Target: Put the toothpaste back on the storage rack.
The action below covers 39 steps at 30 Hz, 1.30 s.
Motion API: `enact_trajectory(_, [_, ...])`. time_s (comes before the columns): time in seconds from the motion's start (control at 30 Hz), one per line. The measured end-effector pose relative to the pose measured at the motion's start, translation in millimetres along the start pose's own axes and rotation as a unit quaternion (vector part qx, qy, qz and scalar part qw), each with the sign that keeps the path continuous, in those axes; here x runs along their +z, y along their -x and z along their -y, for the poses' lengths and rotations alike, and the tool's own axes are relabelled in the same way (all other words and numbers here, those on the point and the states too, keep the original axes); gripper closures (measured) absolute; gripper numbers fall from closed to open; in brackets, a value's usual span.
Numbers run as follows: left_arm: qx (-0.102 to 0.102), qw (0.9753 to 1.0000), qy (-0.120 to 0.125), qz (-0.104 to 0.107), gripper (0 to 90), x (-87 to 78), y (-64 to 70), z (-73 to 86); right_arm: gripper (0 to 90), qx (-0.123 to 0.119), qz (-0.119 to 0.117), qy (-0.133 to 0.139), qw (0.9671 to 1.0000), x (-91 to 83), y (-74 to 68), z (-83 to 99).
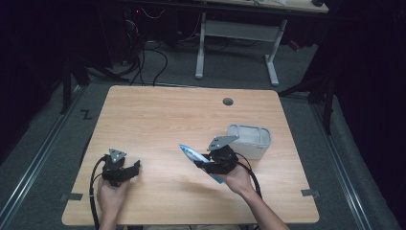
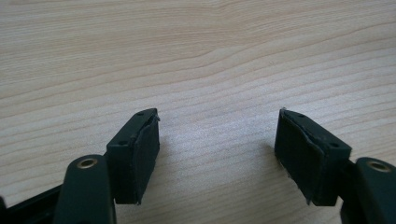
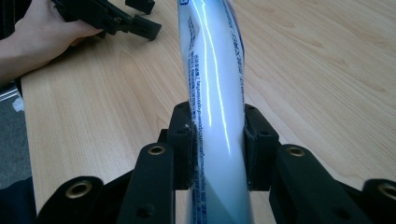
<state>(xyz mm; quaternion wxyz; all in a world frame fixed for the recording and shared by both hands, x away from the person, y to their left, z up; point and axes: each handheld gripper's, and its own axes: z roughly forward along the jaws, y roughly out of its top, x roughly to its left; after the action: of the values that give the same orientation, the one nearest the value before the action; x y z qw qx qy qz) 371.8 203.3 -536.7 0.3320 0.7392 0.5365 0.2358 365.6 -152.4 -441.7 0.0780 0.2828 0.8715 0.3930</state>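
Observation:
My right gripper (image 1: 205, 163) is shut on a white and blue plastic tube (image 1: 191, 154), held just above the wooden table (image 1: 182, 115) at centre right. In the right gripper view the tube (image 3: 215, 74) runs up between the two black pads (image 3: 183, 140) with small print along its side. At the front left of the table my left gripper (image 1: 136, 167) rests open in a hand. Its own view has the jaws wide apart around the left gripper (image 2: 217, 154) midpoint, with bare wood between them. The left gripper (image 3: 140, 21) also appears far off in the right gripper view.
A white rectangular bin (image 1: 249, 140) stands on the table just right of my right gripper. A round cable hole (image 1: 228, 101) sits near the far edge. Beyond the table stand a white desk frame (image 1: 237, 36) and floor cables (image 1: 153, 57).

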Motion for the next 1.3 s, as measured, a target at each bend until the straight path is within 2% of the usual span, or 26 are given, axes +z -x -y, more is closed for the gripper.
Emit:
enact_trajectory(0.77, [0.0, 1.0, 0.0, 0.0, 31.2, 0.0, 0.0, 0.0, 68.7, 0.023, 0.028, 0.03, 0.9989, -21.8, 13.9, 8.1])
enact_trajectory(1.07, [0.0, 1.0, 0.0, 0.0, 31.1, 0.0, 0.1, 0.0, 68.7, 0.026, 0.035, 0.038, 0.9983, -26.8, 15.7, 9.4])
enact_trajectory(1.3, [0.0, 1.0, 0.0, 0.0, 31.1, 0.0, 0.1, 0.0, 68.7, 0.03, 0.045, 0.048, 0.9974, -37.4, 19.5, 12.1])
